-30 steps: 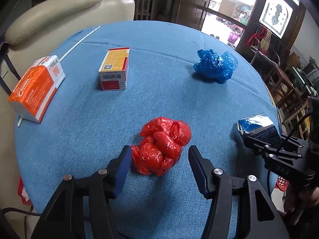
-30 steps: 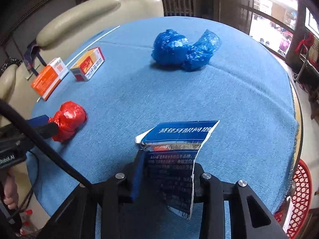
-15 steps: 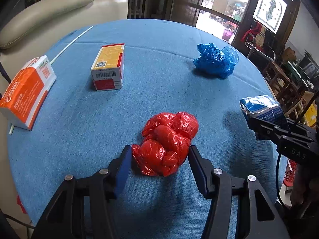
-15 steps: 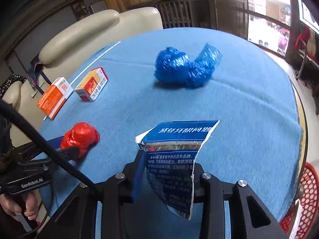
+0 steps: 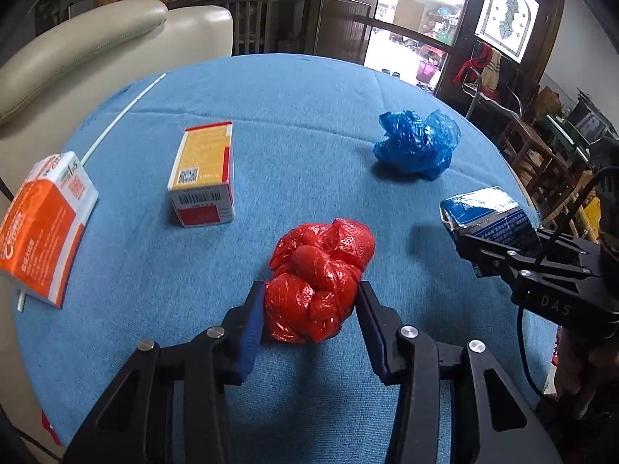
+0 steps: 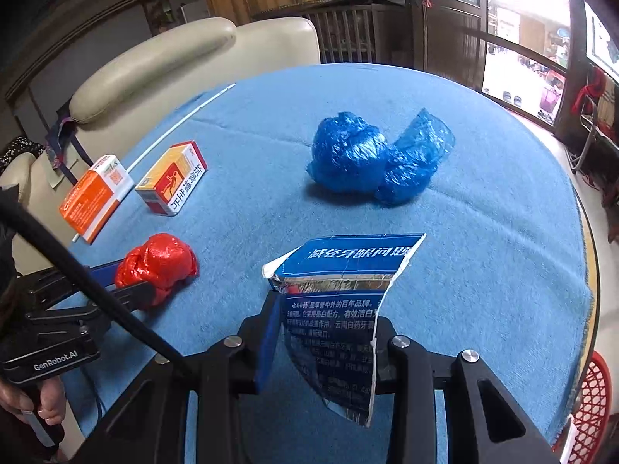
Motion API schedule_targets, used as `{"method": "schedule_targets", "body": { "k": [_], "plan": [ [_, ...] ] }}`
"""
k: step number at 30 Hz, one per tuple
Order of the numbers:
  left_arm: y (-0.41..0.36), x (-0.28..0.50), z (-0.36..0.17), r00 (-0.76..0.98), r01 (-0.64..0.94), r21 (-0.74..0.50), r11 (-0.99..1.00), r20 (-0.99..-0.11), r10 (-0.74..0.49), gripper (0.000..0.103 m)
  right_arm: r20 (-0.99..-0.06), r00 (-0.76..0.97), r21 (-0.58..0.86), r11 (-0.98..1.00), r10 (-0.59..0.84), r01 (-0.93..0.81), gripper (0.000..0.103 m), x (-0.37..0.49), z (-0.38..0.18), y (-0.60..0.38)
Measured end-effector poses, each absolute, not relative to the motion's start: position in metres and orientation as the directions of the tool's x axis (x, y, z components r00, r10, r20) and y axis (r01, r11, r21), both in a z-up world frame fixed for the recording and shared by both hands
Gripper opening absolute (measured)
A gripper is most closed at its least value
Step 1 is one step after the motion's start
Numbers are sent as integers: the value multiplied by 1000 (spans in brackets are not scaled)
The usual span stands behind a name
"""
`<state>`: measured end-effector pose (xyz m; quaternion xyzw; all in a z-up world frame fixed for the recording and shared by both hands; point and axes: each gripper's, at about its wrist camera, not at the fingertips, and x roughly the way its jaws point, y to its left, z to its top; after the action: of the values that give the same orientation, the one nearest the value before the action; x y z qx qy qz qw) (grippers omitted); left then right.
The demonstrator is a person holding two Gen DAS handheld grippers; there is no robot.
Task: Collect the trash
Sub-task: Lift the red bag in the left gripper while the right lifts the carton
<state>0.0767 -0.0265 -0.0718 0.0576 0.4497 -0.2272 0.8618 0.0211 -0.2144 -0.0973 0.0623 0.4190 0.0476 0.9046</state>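
- Red bag wad (image 5: pixel 319 282) on worktop (image 5: pixel 309 123), squarely between left hand-held gripper (image 5: pixel 311 309) fingers; jaws just closing, pads touching both sides.
- Right hand-held gripper (image 6: pixel 327 328) clamped on torn blue carton (image 6: pixel 340 309), off right.

Left gripper (image 5: pixel 309 297) pads against crumpled red plastic bag (image 5: pixel 319 280) on blue tablecloth (image 5: pixel 294 116), just closing.

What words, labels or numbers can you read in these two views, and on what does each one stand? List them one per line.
"GenRobot.AI": on the left gripper body.
"DAS": on the right gripper body.
"减轻牙龈问题": top of the torn blue box in the right gripper.
"抗骨增生片": side of the yellow and red box.
Barcode and QR code on that box: digits too small.
Orange and white box: print blurred, unreadable.
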Motion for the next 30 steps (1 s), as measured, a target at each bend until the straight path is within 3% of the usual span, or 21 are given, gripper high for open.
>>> {"method": "schedule_targets", "body": {
  "k": [30],
  "plan": [
    [-29,73,-45,555,422,-72,904,-768,-320,48,-717,684,119,990,136,-72,39,12,-82,-210]
  ]
}}
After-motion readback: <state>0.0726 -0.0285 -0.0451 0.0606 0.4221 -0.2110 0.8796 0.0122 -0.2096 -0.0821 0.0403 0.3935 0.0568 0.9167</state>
